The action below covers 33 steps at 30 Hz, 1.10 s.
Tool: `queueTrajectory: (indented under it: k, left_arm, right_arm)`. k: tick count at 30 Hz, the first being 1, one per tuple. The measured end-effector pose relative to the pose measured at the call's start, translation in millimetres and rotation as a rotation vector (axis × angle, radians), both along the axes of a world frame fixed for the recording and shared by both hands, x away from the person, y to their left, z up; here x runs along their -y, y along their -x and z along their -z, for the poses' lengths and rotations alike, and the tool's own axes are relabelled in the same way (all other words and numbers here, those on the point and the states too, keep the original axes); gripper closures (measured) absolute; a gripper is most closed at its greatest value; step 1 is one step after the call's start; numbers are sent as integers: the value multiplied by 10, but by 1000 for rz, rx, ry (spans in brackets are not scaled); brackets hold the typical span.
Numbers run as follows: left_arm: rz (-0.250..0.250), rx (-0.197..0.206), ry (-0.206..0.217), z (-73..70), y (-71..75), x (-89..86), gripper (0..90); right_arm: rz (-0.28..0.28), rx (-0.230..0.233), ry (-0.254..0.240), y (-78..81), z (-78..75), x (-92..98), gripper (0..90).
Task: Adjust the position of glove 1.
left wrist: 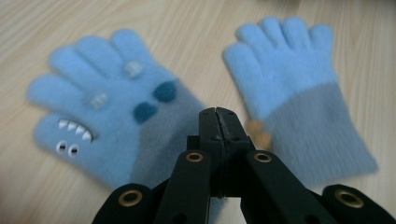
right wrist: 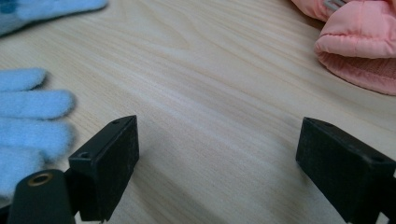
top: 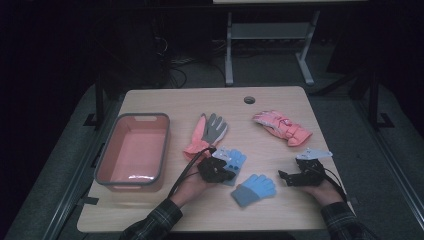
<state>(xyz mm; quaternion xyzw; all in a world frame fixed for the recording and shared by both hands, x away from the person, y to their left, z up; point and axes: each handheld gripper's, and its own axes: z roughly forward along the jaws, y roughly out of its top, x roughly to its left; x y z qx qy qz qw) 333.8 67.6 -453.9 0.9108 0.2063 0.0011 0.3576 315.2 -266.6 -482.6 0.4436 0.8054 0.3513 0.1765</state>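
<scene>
The left gripper (top: 216, 169) hangs over the monster glove (left wrist: 107, 116), its jaws pressed together with nothing between them. In the left gripper view their closed tip lies over the glove's grey cuff, at the edge nearest the plain glove (left wrist: 299, 98). The monster glove lies flat on the table (top: 280, 210), its long axis running from that cuff out to fingers that fan away from the gripper. The plain glove lies just beside it, a strip of bare wood between the two, its fingers pointing roughly the same way. The right gripper (top: 292, 177) rests low at the table's right side with its jaws spread wide and empty, the plain glove's fingertips (right wrist: 32, 121) near its one jaw. The left is therefore the nearer hand for the monster glove, and it probably has to open its jaws before it can pinch the cuff.
</scene>
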Motion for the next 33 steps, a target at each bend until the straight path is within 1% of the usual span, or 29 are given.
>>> queueTrajectory:
  k: [1,2,3,5,6,8,9,10,11,12,13,14,15,16,18,19,20,21,23,24,25,26,27,28,30,31,33]
  left_arm:
    - [-5,3,-4,-6,18,-52,896]
    - [-5,3,-4,-6,18,-52,896]
    - [-3,5,-14,-14,29,-102,896]
    - [-10,9,-20,-18,53,-193,896]
    - [-24,3,-11,-15,68,-217,896]
    - [-23,15,-30,-24,84,-299,896]
    - [-30,11,-32,-28,96,-336,896]
    - [-36,15,-33,-30,106,-370,896]
    - [-32,32,-48,-35,108,-401,896]
    - [-35,33,-56,-40,121,-435,896]
    - [-48,29,-51,-38,137,-472,896]
    - [-51,31,-54,-41,138,-488,896]
    - [-57,29,-55,-46,137,-496,896]
    - [-63,39,-56,-65,120,-492,895]
    - [-68,43,-53,-76,112,-480,894]
    - [-76,60,-53,-102,76,-454,856]
    - [-76,60,-53,-102,76,-454,834]
    - [-92,69,-42,-117,46,-428,834]
    - [-98,79,-47,-132,11,-401,777]
    - [-98,84,-48,-127,-18,-378,717]
    - [-105,83,-45,-115,-34,-366,717]
    - [-106,66,-44,-79,-80,-342,689]
    - [-106,66,-44,-79,-80,-342,673]
    - [-100,55,-47,-52,-99,-328,673]
    - [-95,43,-52,-17,-112,-309,645]
    - [-102,34,-49,6,-108,-292,641]
    - [-98,39,-64,35,-114,-281,662]
  right_arm:
    - [0,-1,-1,0,-1,0,125]
    - [0,-1,-1,0,-1,0,125]
    - [0,-1,-1,1,-1,0,126]
    - [1,-1,0,0,-1,0,126]
    - [1,-2,-1,1,-1,-1,126]
    - [2,-1,-1,1,-1,-1,126]
    - [2,-2,-1,1,-1,-2,125]
    - [1,-2,-1,1,-1,-1,126]
    - [1,-2,-1,1,-1,-1,126]
    - [2,-2,-2,1,-1,-2,126]
    - [1,-2,-1,1,-1,-1,126]
    - [2,-2,-2,2,-1,-2,126]
    - [2,-2,-1,1,-1,-2,126]
    - [4,0,-1,-1,0,-3,125]
    - [6,0,-3,-2,0,-6,126]
    - [6,1,-3,-3,0,-6,126]
    - [6,1,-3,-3,0,-6,126]
    - [6,1,-3,-3,0,-6,126]
    - [6,1,-2,-3,0,-6,125]
    - [6,1,-3,-3,0,-6,126]
    - [6,1,-2,-3,0,-6,126]
    - [6,1,-2,-3,0,-6,125]
    - [6,1,-2,-3,0,-6,125]
    - [6,1,-3,-3,0,-6,125]
    - [6,0,-3,-3,0,-6,126]
    - [6,1,-2,-3,0,-6,126]
    - [6,1,-2,-3,1,-6,126]
